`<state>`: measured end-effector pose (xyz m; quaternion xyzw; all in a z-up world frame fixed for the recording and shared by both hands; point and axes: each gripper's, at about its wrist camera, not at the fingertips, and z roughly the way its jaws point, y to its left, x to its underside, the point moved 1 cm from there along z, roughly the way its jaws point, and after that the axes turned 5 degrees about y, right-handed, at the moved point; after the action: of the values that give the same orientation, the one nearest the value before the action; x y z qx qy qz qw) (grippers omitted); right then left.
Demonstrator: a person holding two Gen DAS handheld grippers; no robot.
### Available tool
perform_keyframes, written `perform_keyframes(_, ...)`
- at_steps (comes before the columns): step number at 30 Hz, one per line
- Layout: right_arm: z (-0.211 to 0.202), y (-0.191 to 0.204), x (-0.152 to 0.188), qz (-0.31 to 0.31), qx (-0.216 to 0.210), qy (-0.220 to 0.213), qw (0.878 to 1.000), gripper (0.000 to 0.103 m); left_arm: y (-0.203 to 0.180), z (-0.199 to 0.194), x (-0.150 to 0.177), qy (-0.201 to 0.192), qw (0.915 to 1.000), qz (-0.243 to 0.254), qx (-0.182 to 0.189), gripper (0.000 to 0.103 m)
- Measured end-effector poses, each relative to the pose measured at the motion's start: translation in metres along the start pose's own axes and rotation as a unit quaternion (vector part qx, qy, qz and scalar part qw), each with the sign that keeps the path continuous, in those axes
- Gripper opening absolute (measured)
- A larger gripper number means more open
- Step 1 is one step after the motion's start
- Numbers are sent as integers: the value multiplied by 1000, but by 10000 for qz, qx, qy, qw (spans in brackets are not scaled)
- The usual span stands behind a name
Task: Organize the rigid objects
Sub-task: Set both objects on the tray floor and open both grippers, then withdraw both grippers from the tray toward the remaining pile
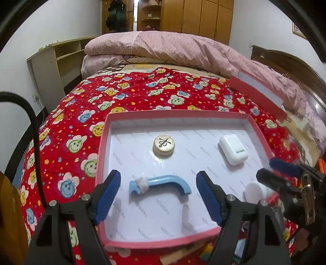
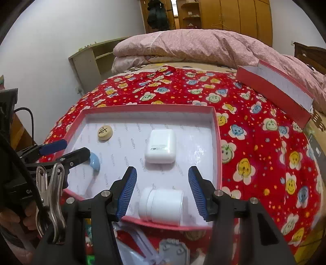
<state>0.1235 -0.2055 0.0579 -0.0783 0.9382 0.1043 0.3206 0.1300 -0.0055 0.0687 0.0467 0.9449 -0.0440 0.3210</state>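
We identify the setting as a home bedroom. Work takes place on a bed [image 1: 126,97] covered by a red sheet printed with smiling flowers. A folded pink quilt [image 1: 163,49] lies at 12 o'clock. Behind it stands a wooden wardrobe [image 1: 203,16] with corner shelves, dark clothing [image 1: 115,16] hanging beside it. A low open shelf unit [image 1: 55,59] sits at 10 o'clock against the white wall; a dark wooden headboard [image 1: 285,61] is at 2 o'clock.
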Motion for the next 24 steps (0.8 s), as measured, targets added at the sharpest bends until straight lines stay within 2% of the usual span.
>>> perform_keyframes(7, -19, -4, 17, 145, -120, -94, 9998, 54, 2, -17, 12, -78, 9999, -88, 74, 80)
perform_keyframes(18, -35, -3, 47, 206, -124, 20, 9997, 54, 5, -34, 43, -12, 9996, -221, 165, 80)
perform_keyframes(24, -39, 9, 63, -31, -144, 73, 9999, 54, 8, -40, 60, -20, 9997, -208, 100, 80)
